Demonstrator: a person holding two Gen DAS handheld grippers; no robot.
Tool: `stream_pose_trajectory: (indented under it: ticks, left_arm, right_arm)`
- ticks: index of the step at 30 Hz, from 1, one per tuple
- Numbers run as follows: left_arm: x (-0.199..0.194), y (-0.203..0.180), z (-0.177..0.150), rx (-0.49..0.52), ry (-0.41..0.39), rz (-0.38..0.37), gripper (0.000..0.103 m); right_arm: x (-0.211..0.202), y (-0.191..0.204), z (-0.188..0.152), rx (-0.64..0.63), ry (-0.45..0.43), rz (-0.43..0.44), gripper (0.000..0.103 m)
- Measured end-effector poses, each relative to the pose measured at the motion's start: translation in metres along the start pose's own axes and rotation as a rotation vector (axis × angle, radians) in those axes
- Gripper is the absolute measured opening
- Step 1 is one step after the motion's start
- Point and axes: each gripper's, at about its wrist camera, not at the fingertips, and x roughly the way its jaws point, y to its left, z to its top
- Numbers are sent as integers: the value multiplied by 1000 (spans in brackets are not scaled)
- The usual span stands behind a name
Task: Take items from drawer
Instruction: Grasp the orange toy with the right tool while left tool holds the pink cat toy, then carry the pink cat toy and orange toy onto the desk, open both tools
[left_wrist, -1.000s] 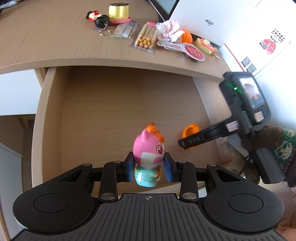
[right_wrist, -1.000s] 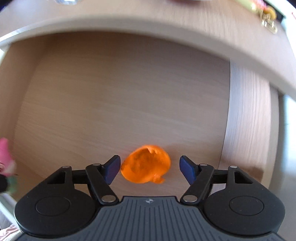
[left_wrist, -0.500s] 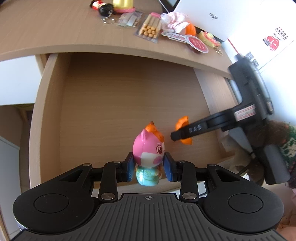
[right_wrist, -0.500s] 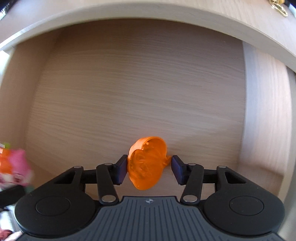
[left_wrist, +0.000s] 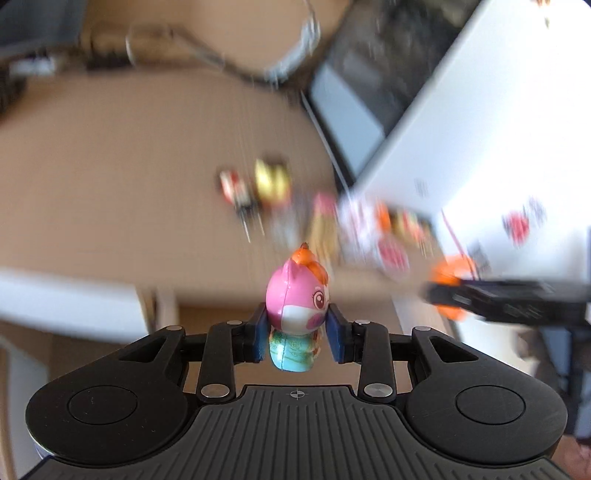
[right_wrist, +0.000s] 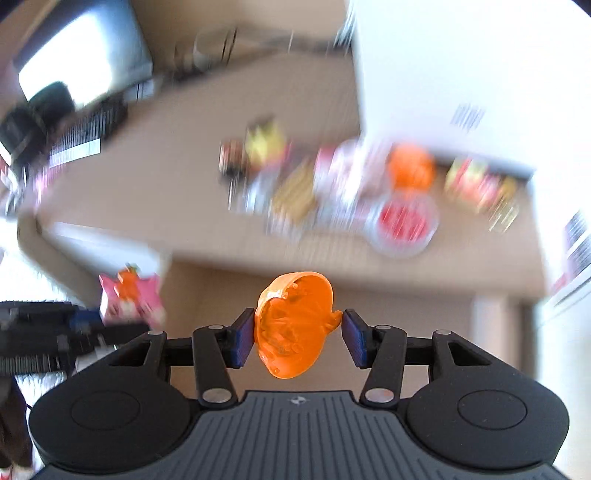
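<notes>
**Both grippers up out of the drawer, each with a toy**

Left gripper (left_wrist: 297, 338) has its blue pads closed narrowly on the waist of a small pink-headed pig figurine with an orange tuft and a pale blue body (left_wrist: 295, 314), which stands upright between them. A second ago that same grip hung over the open wooden drawer; now the drawer floor has dropped out of the left wrist view and the tan wooden desktop (left_wrist: 110, 166) fills the background, heavily smeared.

Right gripper (right_wrist: 299, 338) holds a hollow orange plastic shell, open side toward the camera (right_wrist: 293, 328). Its jaws have just been closing: a second ago they stood wide either side of the shell on the drawer floor, and now the left pad presses its side and the right pad meets a small tab at its edge, the shell hanging clear of any surface.

Beyond both toys, a blurred row of small trinkets (right_wrist: 332, 188) lies across the desk, with a white box (left_wrist: 480, 129) leaning behind it to the right.

Only the right wrist view shows the drawer front edge (right_wrist: 332, 273) below the desk lip. Each camera catches the other gripper and its toy at the margin.
</notes>
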Motion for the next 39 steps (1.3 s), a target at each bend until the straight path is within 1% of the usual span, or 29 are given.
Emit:
stream_pose_trajectory:
  ticks: [1,2,3,4,5,6,7,9,12,14,16,18,20,22,24,28,30,33,36,39]
  left_arm:
    - [-1,3,15,11,-26,6,36]
    - [3,6,28,16,-46,7,36]
    - [9,11,42,10,-55,5,36]
    - [17,17,53,-9,-51,0,36]
    - [27,22,61,-33,-42,-6,36]
    - [39,30,67,-61,-35,-10,36]
    - [51,39,71,-85,-25,-10,36]
    - [79,53,76,-119,10,2,37]
    - [111,71,73,-173,57,11,37]
    - [123,77,69,-203,69,16,37]
    - [129,79,66,-193,55,34,38]
    - [131,75,62,-129,9,61,42]
    - [133,70,62,-64,-5,87,45]
    - [132,65,61,-26,-8,100,43]
    - [126,63,61,-13,-20,109,42]
    - [110,64,61,-31,-62,110,42]
    - [102,67,60,-53,-73,116,42]
    - [90,71,57,-75,-93,105,42]
    - [87,78,52,-108,-92,108,42]
    - [86,82,47,-143,-87,118,42]
  right_arm:
    - [-30,-10,16,4,-48,-25,50]
    - [-38,-11,29,3,-97,-60,50]
    - [-50,-14,34,3,-138,-94,50]
    - [-67,-20,48,6,-170,-122,50]
    - [-73,-23,50,17,-193,-140,50]
    - [-57,-43,66,30,-206,-143,50]
    - [-59,-47,65,47,-214,-141,50]
    - [-46,-52,63,69,-214,-143,50]
    - [-24,-61,59,81,-181,-159,50]
    - [-12,-66,53,90,-154,-176,50]
    - [-1,-71,47,97,-131,-184,50]
    - [6,-73,40,102,-111,-195,50]
    - [19,-73,37,100,-94,-210,50]
    - [28,-73,37,92,-86,-222,50]
    - [31,-73,33,83,-82,-228,50]
    - [34,-70,26,54,-89,-255,50]
    - [35,-73,26,62,-97,-254,50]
    - [41,-80,30,90,-115,-245,50]
    - [59,-90,37,104,-132,-239,50]
    - [88,-101,45,110,-107,-249,50]
